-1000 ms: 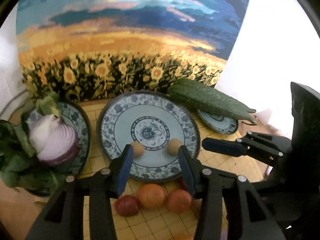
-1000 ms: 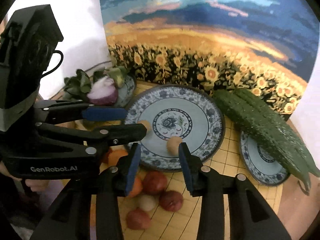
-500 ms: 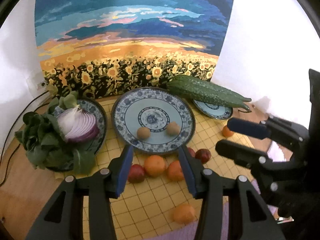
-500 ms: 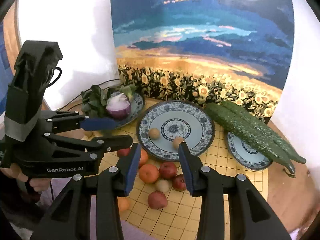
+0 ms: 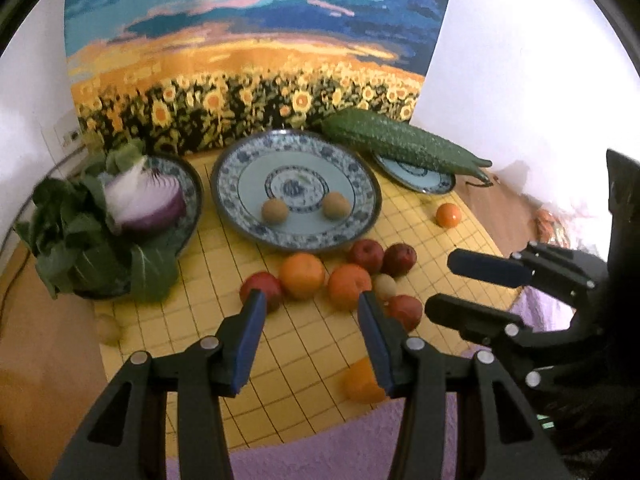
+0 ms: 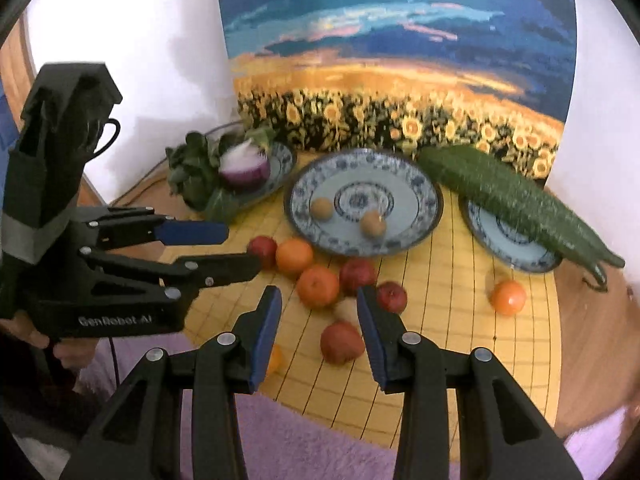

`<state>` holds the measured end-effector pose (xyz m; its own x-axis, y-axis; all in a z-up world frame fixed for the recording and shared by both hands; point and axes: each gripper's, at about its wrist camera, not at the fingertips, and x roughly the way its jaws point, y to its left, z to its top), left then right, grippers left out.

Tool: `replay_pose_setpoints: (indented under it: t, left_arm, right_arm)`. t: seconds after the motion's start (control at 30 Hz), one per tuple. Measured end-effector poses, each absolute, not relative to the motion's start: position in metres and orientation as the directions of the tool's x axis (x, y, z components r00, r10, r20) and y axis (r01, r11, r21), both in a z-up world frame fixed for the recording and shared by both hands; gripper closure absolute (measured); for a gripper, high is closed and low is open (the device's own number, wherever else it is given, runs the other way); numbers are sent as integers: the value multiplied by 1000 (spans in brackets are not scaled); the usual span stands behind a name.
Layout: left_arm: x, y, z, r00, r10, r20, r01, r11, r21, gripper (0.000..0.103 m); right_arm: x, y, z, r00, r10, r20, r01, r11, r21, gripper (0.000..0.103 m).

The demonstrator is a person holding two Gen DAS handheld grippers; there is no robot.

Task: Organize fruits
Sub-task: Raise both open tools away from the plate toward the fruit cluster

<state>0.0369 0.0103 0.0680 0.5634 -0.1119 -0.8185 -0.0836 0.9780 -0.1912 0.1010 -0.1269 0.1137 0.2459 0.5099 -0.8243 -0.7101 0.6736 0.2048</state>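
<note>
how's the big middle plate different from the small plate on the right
The big plate sits in the middle and holds two small brown fruits; the small plate sits to its right, mostly covered by long bumpy green vegetables. Both are round with a blue-and-white pattern and rest on the yellow mat.

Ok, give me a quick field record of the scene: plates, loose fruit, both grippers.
centre plate: two small brown fruits on it
left plate: onion half and greens
right plate: cucumbers lying across it
mat: oranges and red fruits clustered in front of centre plate; one orange fruit apart, near right plate
left gripper: open, empty, above mat
right gripper: open, empty, above the cluster
fruit still to sort: most of it
</note>
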Motion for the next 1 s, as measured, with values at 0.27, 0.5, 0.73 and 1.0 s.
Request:
replay_pose_setpoints:
  t: [0.27,0.5,0.73,1.0]
  left_arm:
    - [22,30,49,503,-153,-851,-98,968,-232,53]
    - [2,53,46,496,-161,-853,-128,958,-255,53]
    - [-4,51,45,488,-189,-852,-127,951,-283,53]
    - [-9,56,35,499,-267,-825,-102,927,-362,53]
  right_arm:
    - [88,-126,96,198,501,-843,-696,677,239,63]
    - [78,-130,90,217,505,-835,-677,694,244,64]
    - [90,-132,85,261,482,-836,-620,748,238,65]
    - [114,-113,57,217,415,-884,-612,763,208,65]
